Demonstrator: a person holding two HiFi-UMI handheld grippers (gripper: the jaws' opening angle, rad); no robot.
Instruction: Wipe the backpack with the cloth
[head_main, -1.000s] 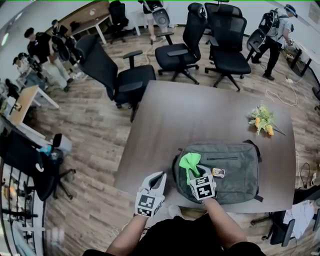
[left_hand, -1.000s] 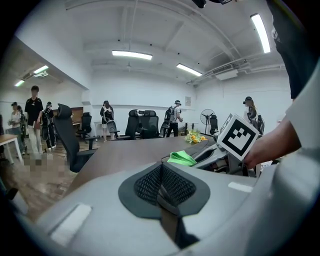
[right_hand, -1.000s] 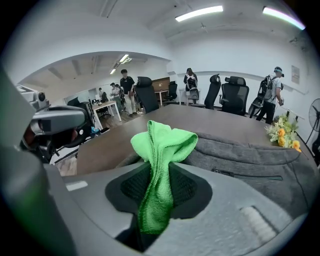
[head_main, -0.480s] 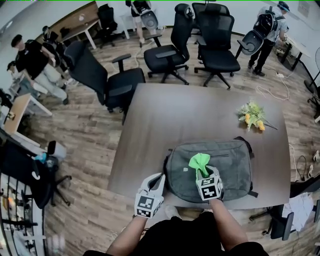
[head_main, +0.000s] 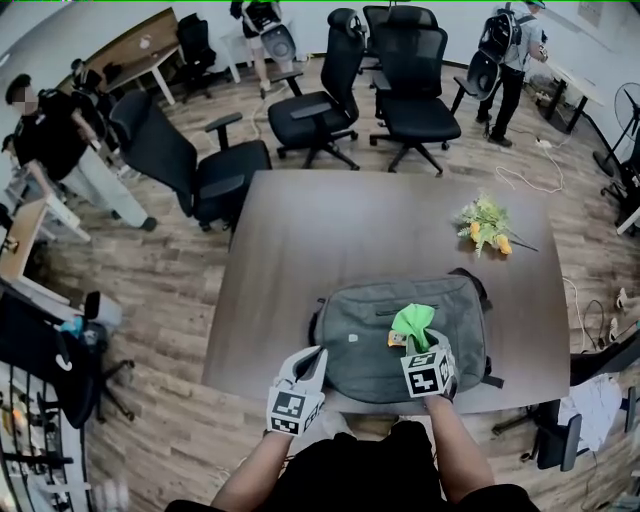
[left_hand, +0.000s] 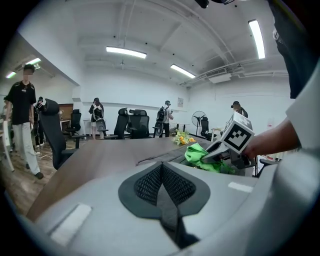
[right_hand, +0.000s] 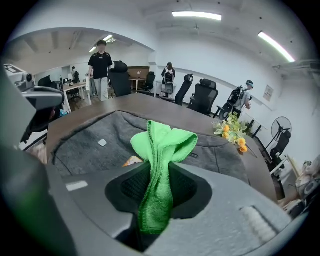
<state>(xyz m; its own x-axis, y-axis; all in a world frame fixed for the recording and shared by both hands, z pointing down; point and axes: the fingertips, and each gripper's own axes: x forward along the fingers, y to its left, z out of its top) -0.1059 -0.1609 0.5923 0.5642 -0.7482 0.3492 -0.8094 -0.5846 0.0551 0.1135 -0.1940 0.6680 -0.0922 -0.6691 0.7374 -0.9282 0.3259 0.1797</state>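
Office room: wood-plank floor (head_main: 180, 300), black swivel chairs (head_main: 310, 110), brown desk (head_main: 330, 230). A grey backpack (head_main: 370, 340) lies flat on the desk, below the right gripper (head_main: 418, 345). Its fingers are clamped on a green cloth (head_main: 412, 322), which bunches past their tips. The left gripper (head_main: 312, 358) has its fingers pressed together on nothing, with the backpack just to their right. The small tag (head_main: 396, 340) beside the right fingers is illegible. Yellow flowers (head_main: 483, 225) lie well beyond.

The backpack (head_main: 368, 342) is mid grey, the cloth (head_main: 413, 320) bright green, the desk (head_main: 370, 225) dull brown. The flowers (head_main: 483, 225) at the frame's right are yellow and orange with green leaves. The left gripper (head_main: 316, 353) and right gripper (head_main: 420, 345) are white, with black-and-white square markers (head_main: 291, 408).
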